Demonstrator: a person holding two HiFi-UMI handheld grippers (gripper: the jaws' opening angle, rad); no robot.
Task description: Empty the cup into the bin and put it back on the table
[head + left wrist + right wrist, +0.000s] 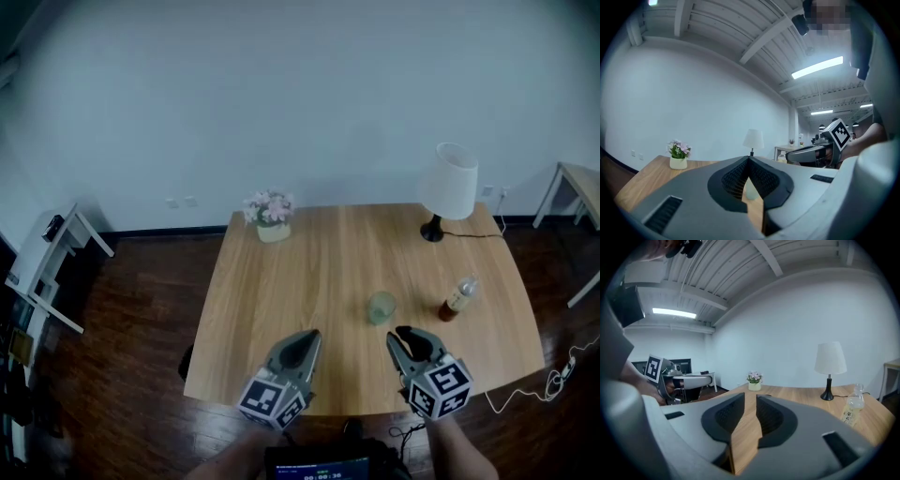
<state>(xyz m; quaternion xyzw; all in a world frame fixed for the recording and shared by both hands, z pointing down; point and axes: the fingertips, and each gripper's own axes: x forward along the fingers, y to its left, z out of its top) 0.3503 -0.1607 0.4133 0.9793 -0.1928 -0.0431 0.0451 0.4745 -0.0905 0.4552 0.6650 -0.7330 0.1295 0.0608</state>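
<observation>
Stretching beneath both tongs, the bench [309, 262] carried the task's thing — left tongs [309, 336] shut on nothing, right tongs [398, 336] a slit apart, empty. Just beyond them stood the cup [381, 307], upright, contents unclear — any grasp would have needed to keep it level.

One table [281, 309] held one cup [381, 307], one bottle [458, 298], one lamp [448, 187] and one flowerpot [270, 217]. Two grippers were there: a left gripper [308, 336] and a right gripper [401, 336].

Left claw [749, 160] closed at the tips — cup [752, 190] beyond.
</observation>
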